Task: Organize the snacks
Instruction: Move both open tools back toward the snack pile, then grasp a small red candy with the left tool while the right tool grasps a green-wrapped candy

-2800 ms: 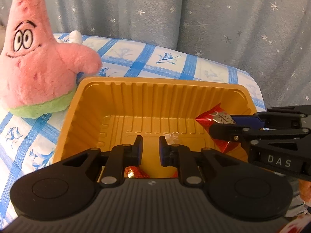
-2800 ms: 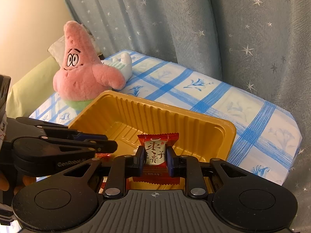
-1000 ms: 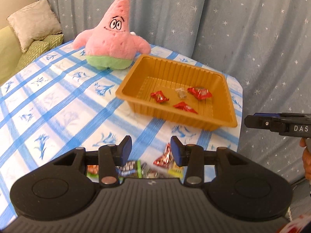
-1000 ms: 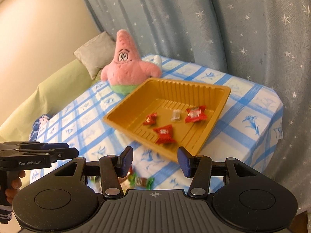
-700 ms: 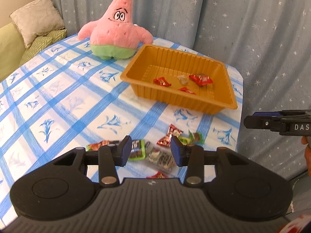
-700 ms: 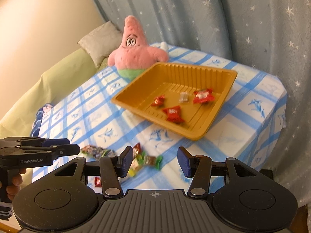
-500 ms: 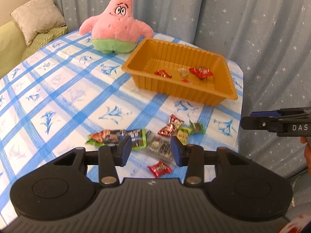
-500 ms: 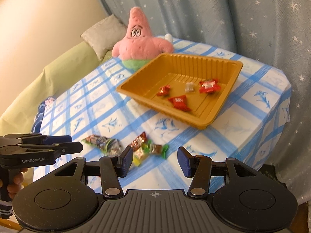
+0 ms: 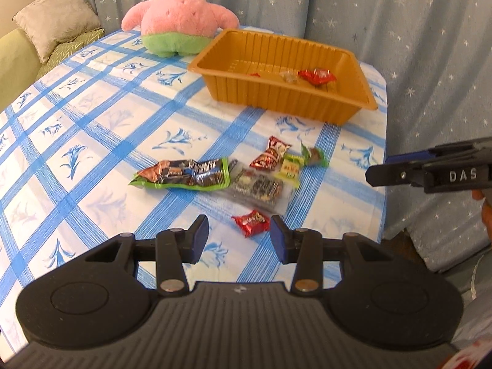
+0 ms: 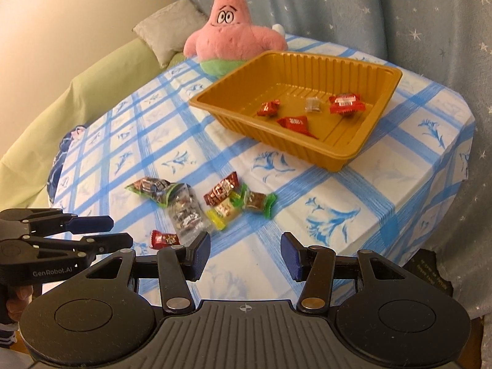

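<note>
Both claws hang above the near edge of the desk [image 10: 353, 166], jaws spread wide and holding nothing: the left claw [image 9: 239, 238] sits over a small red candy [image 9: 250, 222], while the right claw [image 10: 244, 256] hovers over bare blue-checked cloth a little to the right of the loose snacks. From the left wrist view the right claw shows side-on at the right edge, off the desk against the curtain [image 9: 415, 46]; from the right wrist view the left claw appears at lower left, near that same red candy. The loose snacks lie in a cluster on the cloth: a long green packet [image 9: 184, 176], a clear bag [image 9: 256, 188] of dark pieces touching it, a red-brown wrapper [image 10: 222, 191], a yellow one [image 10: 223, 213] and a green-ended one [image 10: 257, 203] (these three crowd together, overlapping at their ends). Farther back stands the tray [image 10: 276, 141], well apart from the cluster, with four pieces already inside: two red wrappers toward its middle, a small clear one, and a larger red one [image 10: 346, 103] toward the right. A pink plush [image 10: 232, 35] stands just behind the tray's far left corner, and a grey cushion [image 10: 167, 29] rests on the green sofa beyond.
</note>
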### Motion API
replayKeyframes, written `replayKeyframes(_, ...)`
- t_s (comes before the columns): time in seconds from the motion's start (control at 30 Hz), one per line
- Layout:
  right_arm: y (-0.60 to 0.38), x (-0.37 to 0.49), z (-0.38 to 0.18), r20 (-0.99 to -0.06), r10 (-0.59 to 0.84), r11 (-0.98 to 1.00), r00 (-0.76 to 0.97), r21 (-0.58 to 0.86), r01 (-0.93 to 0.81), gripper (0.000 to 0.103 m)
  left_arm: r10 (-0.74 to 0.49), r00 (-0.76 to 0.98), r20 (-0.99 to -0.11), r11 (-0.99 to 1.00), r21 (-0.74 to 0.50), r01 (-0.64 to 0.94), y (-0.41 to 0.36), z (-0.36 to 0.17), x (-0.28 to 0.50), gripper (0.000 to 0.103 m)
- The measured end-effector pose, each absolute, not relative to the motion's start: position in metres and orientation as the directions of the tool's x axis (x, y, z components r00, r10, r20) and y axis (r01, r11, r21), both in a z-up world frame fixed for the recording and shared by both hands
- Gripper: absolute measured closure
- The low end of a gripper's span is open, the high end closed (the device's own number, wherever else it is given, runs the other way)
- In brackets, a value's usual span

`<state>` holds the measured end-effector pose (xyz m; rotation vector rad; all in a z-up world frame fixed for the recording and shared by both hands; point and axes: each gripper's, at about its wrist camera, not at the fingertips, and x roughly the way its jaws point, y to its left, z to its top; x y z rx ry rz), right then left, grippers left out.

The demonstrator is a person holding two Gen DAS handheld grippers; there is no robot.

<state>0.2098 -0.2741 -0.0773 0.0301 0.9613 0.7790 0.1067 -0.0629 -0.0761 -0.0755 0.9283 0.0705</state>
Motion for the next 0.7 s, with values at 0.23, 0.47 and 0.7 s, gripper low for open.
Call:
replayKeyframes(0.23,-0.275,0.212,-0.085,-0.738,0.599,0.739,0.312,0.358,-0.571,0.052,0.05,0.594,-0.803,0.999,0.042,-0.027,-0.072,-0.089,0.111,0.063)
replayKeyframes(0.47,-0.277,0.216,-0.091,-0.745,0.593,0.749,0.307,0.369,-0.551,0.052,0.047,0.59,-0.806,0.994,0.098,0.055,-0.081,-0.1,0.128,0.063)
replayKeyframes(0.7,-0.282,0.22,-0.094,-0.75,0.585,0.76,0.307,0.376,-0.53,0.052,0.014,0.571,-0.821,0.99,0.092,0.109,-0.085,-0.112,0.141,0.063)
